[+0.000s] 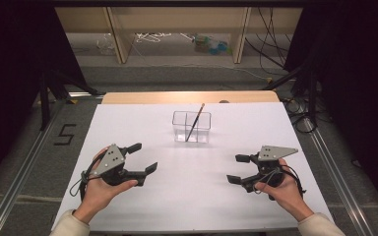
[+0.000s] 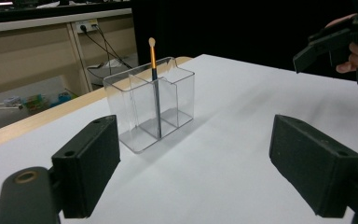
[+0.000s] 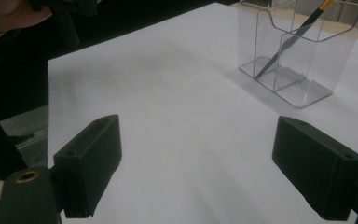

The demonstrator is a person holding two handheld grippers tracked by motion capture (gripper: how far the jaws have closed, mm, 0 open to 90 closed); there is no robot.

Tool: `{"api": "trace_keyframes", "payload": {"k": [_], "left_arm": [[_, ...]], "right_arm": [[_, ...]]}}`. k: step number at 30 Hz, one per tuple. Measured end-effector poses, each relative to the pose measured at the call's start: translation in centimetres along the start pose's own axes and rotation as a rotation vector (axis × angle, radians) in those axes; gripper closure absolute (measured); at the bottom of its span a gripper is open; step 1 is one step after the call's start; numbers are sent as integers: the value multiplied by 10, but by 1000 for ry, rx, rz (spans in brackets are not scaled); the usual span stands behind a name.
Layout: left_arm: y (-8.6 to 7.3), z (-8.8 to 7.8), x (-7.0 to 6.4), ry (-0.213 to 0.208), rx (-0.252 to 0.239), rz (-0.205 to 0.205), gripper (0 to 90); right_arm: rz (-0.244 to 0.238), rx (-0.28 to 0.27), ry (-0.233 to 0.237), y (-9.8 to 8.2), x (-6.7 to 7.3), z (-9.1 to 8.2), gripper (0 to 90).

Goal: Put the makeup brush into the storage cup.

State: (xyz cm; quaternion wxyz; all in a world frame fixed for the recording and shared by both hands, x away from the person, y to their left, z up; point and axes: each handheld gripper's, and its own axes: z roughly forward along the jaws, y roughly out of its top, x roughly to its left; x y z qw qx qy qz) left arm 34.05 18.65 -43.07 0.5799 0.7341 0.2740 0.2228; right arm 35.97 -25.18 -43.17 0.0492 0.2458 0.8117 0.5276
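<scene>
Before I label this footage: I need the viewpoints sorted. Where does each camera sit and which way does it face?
High view: above the person's side, looking forward and down on the white table; both hands and tongs show.
Left gripper view: rides the left tongs, facing the clear holder; its open jaws show.
Right gripper view: rides the right tongs, facing across the table; its open jaws show.
All three share the holder and its brush.

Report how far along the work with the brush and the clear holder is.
Done, by the look of it: the brush stands tilted in a compartment of the clear organizer, tip above the rim. In hand: nothing; the left gripper and right gripper hover open over the white table, apart from the organizer. Left: perhaps nothing, unless the brush is to come out; no other loose items lie on the table.
</scene>
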Motion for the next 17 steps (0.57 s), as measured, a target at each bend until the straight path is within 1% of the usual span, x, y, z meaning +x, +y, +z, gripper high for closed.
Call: {"api": "trace_keyframes", "payload": {"k": [4,5,6,7,8,9,10,11,12,13,14,15,16,17], "left_arm": [[-3,0,-1,0,8,1,158],[-4,1,-1,-2,8,3,157],[-4,1,-1,-4,17,12,157],[-5,2,-2,-4,18,12,157],[-6,2,-2,-6,22,19,158],[-7,2,-2,-6,28,19,158],[-7,3,-2,-11,22,14,158],[-7,3,-3,-9,30,14,158],[-8,3,-3,-12,32,26,158],[-9,4,-3,-13,36,33,158],[-10,5,-3,-12,46,39,159],[-11,6,-3,-9,55,44,160],[-11,6,-2,-8,59,54,161],[-12,7,-2,-8,63,53,164]], "right_arm": [[1,2,1,0,0,0,164],[-12,-10,5,0,-2,1,164],[-4,-17,11,-1,-2,1,164],[-10,-10,-9,-1,-2,1,164],[1,-2,-5,-1,-2,1,164],[7,-1,-6,-1,-2,1,164],[7,-1,-6,-1,-2,0,164],[11,-9,11,-1,-2,1,164],[11,10,7,-1,-3,0,164],[11,8,8,-1,-3,0,164],[-3,-12,-2,-1,-4,1,165],[8,-22,3,-1,-4,1,165],[16,-11,3,-2,-4,1,165],[18,-16,2,-2,-5,1,166]]}}
